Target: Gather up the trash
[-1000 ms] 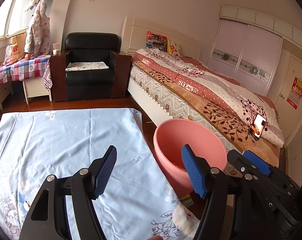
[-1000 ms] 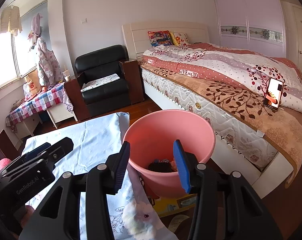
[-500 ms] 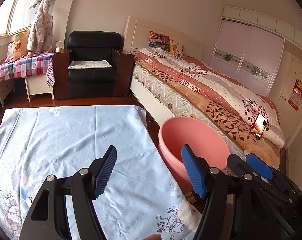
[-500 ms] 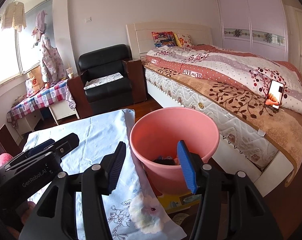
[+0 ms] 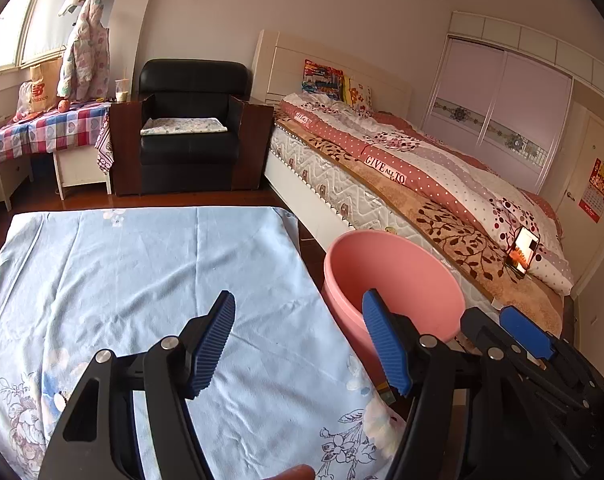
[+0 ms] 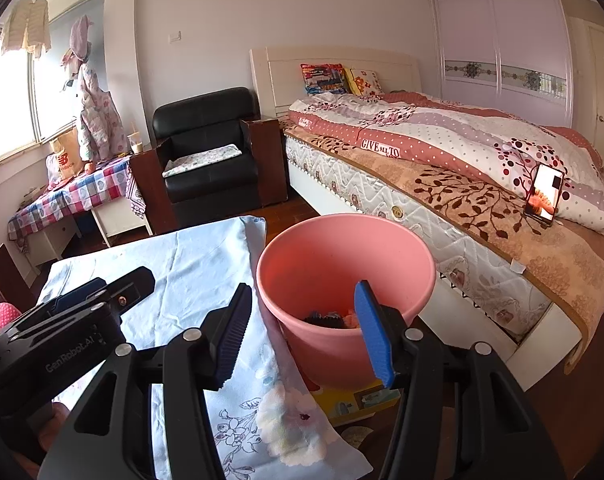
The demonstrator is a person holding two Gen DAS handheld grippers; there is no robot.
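A pink bucket (image 6: 344,260) stands on the floor between the table and the bed; it also shows in the left wrist view (image 5: 394,280). Dark and orange trash (image 6: 330,317) lies at its bottom. My right gripper (image 6: 302,332) is open and empty, above the bucket's near rim. My left gripper (image 5: 299,340) is open and empty, above the right edge of the table with the pale blue flowered cloth (image 5: 141,280). No trash shows on the cloth. The right gripper's body (image 5: 526,336) shows at the right of the left wrist view.
A bed (image 6: 462,168) with a phone (image 6: 544,194) propped on it runs along the right. A black armchair (image 5: 189,128) and a checked-cloth side table (image 5: 41,132) stand at the back. A yellow box (image 6: 358,398) lies on the floor under the bucket's near side.
Both grippers have drawn back and up a little from the bucket and table. Both stay open and empty.
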